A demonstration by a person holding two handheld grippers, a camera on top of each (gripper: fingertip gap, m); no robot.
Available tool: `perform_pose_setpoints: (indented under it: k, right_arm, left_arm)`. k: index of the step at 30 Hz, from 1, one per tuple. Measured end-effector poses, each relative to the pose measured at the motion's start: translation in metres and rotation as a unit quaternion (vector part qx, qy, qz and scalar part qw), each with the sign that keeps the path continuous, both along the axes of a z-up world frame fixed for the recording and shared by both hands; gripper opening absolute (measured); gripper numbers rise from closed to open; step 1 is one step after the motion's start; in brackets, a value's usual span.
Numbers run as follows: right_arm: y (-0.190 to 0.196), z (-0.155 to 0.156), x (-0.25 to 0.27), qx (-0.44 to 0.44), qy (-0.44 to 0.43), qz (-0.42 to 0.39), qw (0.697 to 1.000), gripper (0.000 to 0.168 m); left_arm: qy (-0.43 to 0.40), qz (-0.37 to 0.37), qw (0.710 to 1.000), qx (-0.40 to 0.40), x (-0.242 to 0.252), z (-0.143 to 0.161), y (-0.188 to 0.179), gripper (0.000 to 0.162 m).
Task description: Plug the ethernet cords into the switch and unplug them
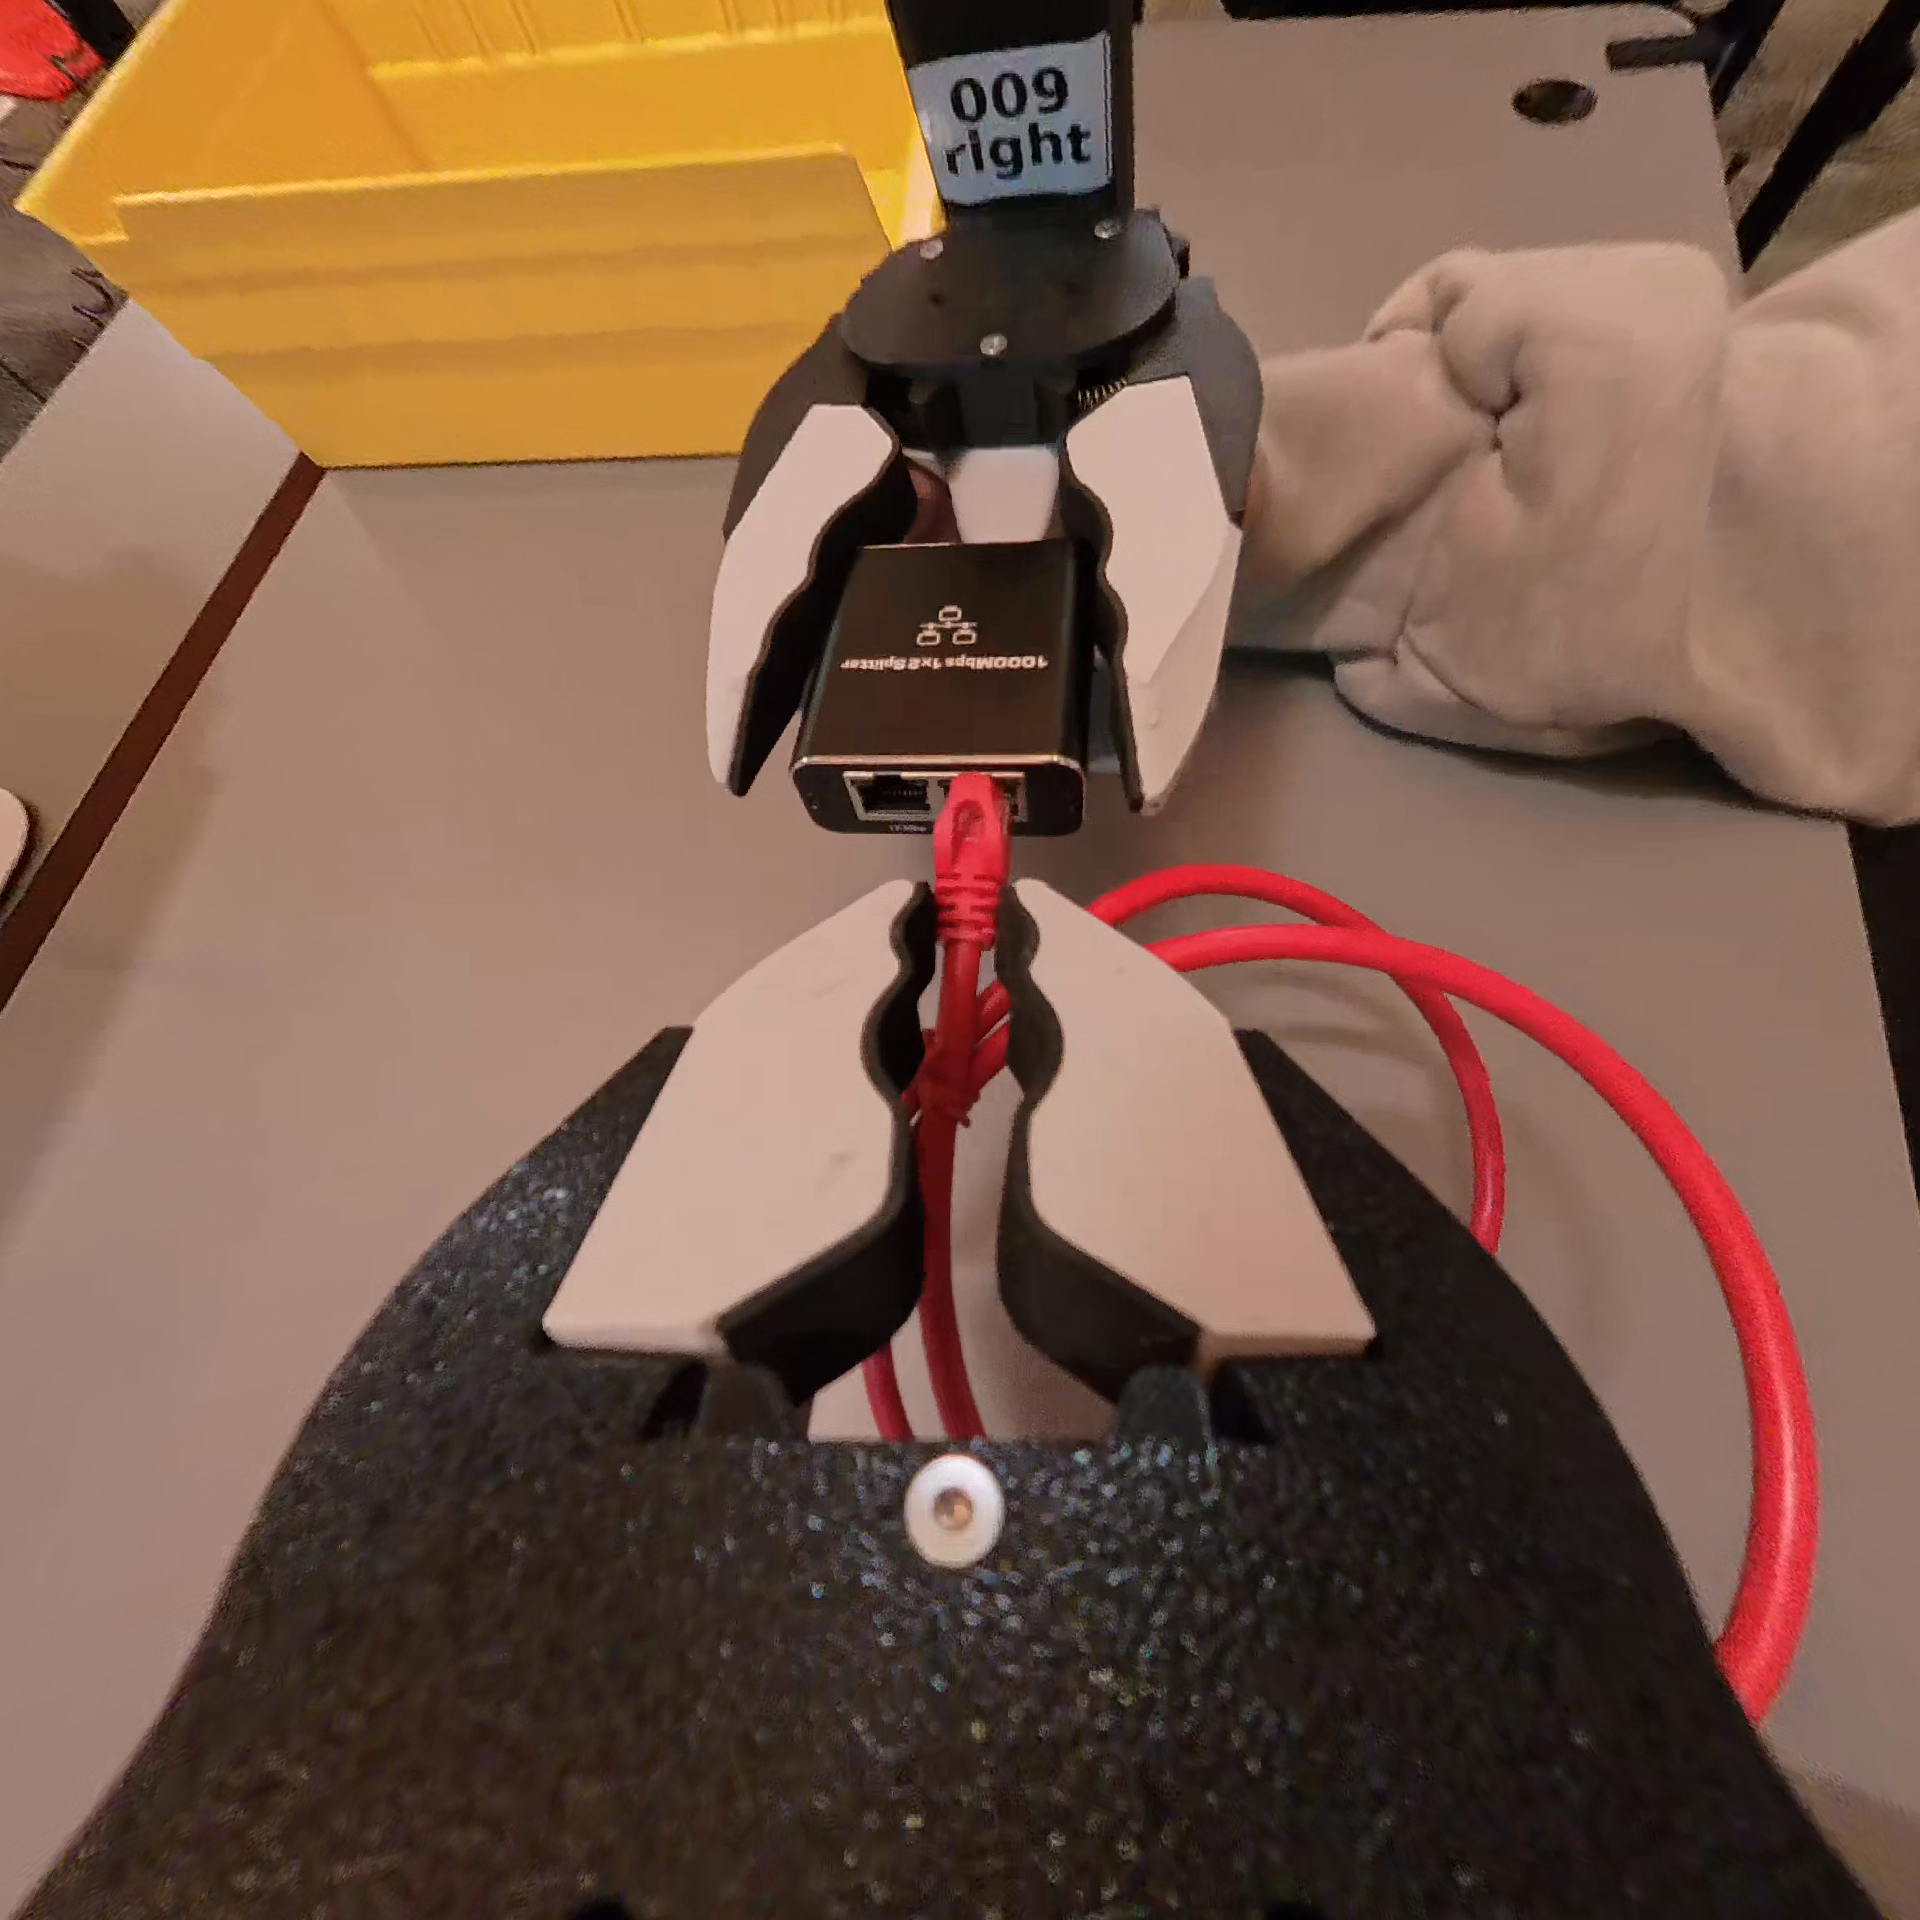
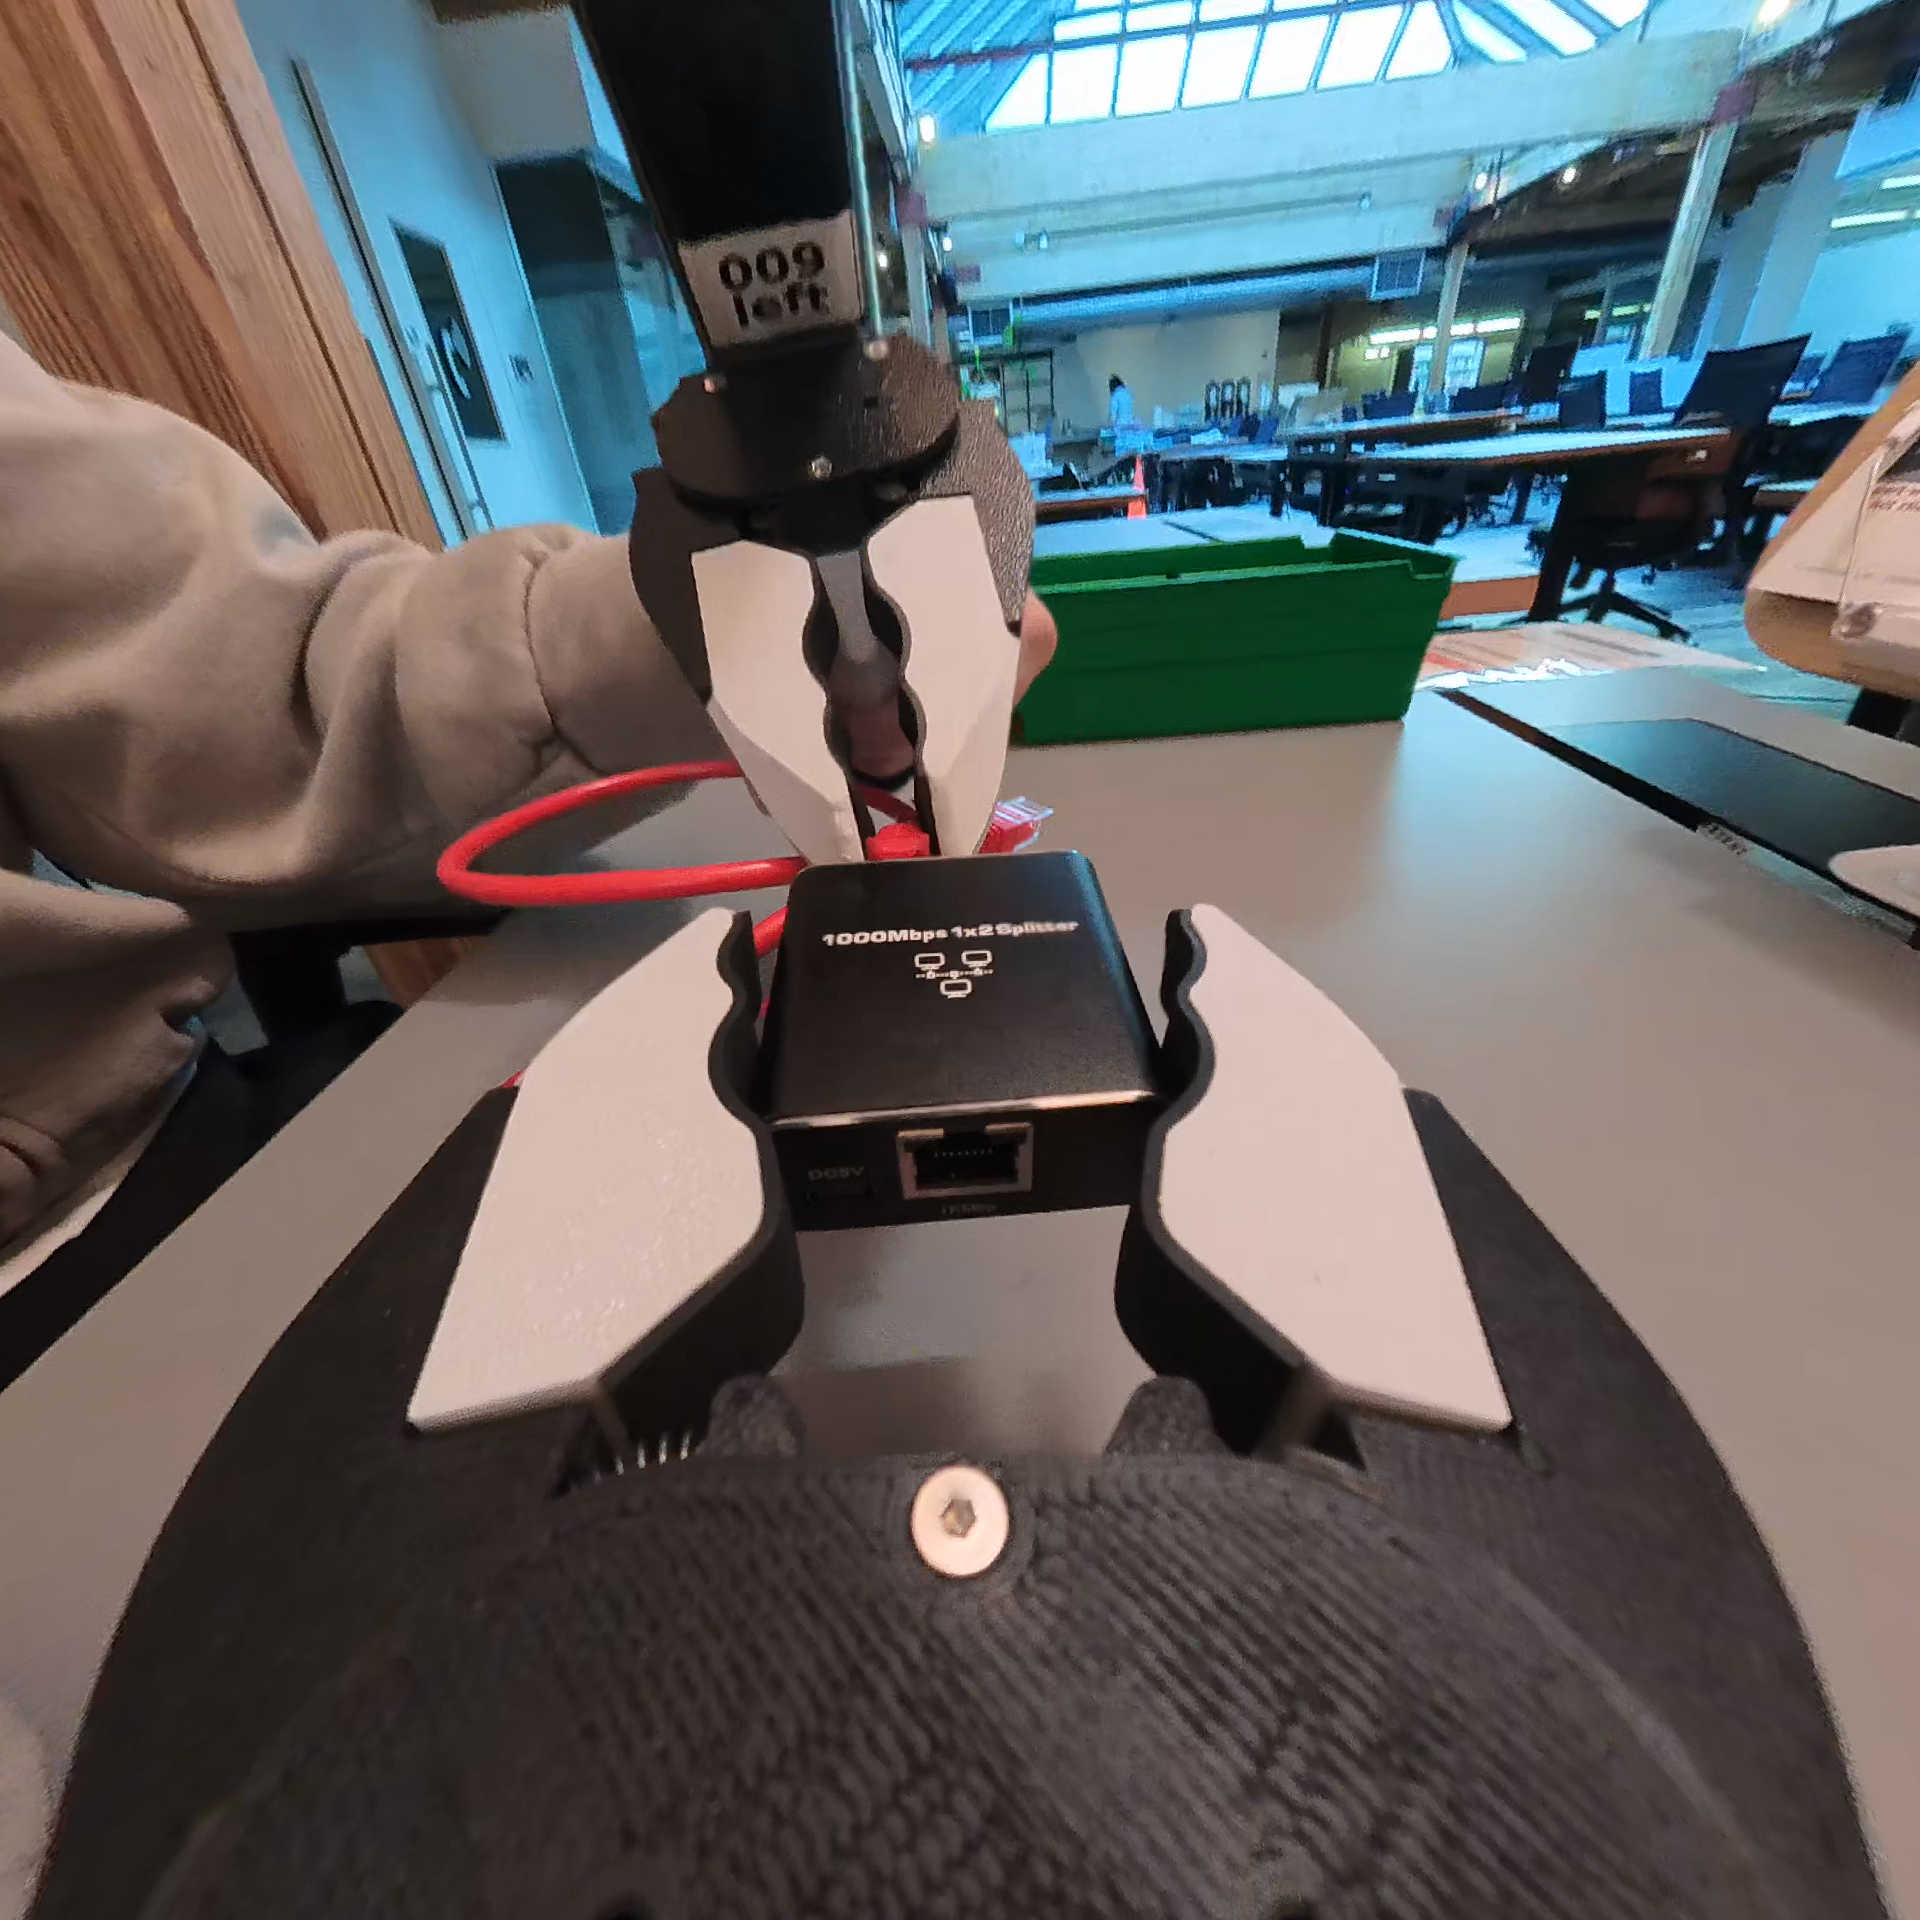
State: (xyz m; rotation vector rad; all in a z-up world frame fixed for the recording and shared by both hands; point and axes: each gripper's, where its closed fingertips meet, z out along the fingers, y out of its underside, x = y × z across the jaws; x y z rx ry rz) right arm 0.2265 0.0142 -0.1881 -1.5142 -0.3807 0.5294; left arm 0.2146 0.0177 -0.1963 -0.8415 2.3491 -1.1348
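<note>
A small black switch (image 1: 945, 665) is held just above the grey table (image 1: 416, 935). My right gripper (image 1: 940, 790) is shut on its two sides; it also shows in the right wrist view (image 2: 961, 925), around the switch (image 2: 956, 1018), whose near port is empty. My left gripper (image 1: 966, 904) is shut on the boot of a red ethernet cord (image 1: 971, 883). The cord's plug (image 1: 977, 816) sits at the mouth of the switch's right-hand port; the left-hand port is empty. The depth of the plug cannot be told. The cord's loops (image 1: 1662, 1143) lie on the table.
A yellow bin (image 1: 468, 291) stands behind the switch at the left. A green bin (image 2: 1226, 644) stands on the table beyond the left gripper (image 2: 899, 831). The cord's other plug (image 2: 1023, 810) lies on the table. A grey sleeve (image 1: 1558, 520) rests at the right. The grippers are tip to tip, or close to it.
</note>
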Motion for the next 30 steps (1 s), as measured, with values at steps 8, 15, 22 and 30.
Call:
perform_pose_setpoints:
  k: [8,15,22,30]
  right_arm:
    - [-0.006,0.007,0.006,0.028,0.015,-0.002,0.999,0.076]
    - [-0.009,0.01,0.006,0.037,0.021,0.005,0.999,0.076]
    - [-0.008,0.009,0.006,0.027,0.03,0.015,0.999,0.075]
    - [-0.007,0.006,0.003,0.022,0.015,0.016,1.0,0.075]
  left_arm:
    - [-0.109,0.076,0.988,-0.076,-0.007,0.053,0.018,0.043]
    - [-0.113,0.228,0.966,-0.046,-0.077,0.075,0.175,0.039]
    - [0.045,0.369,0.924,0.092,-0.186,0.024,0.368,0.032]
    - [0.15,0.385,0.908,0.071,-0.217,-0.029,0.427,0.045]
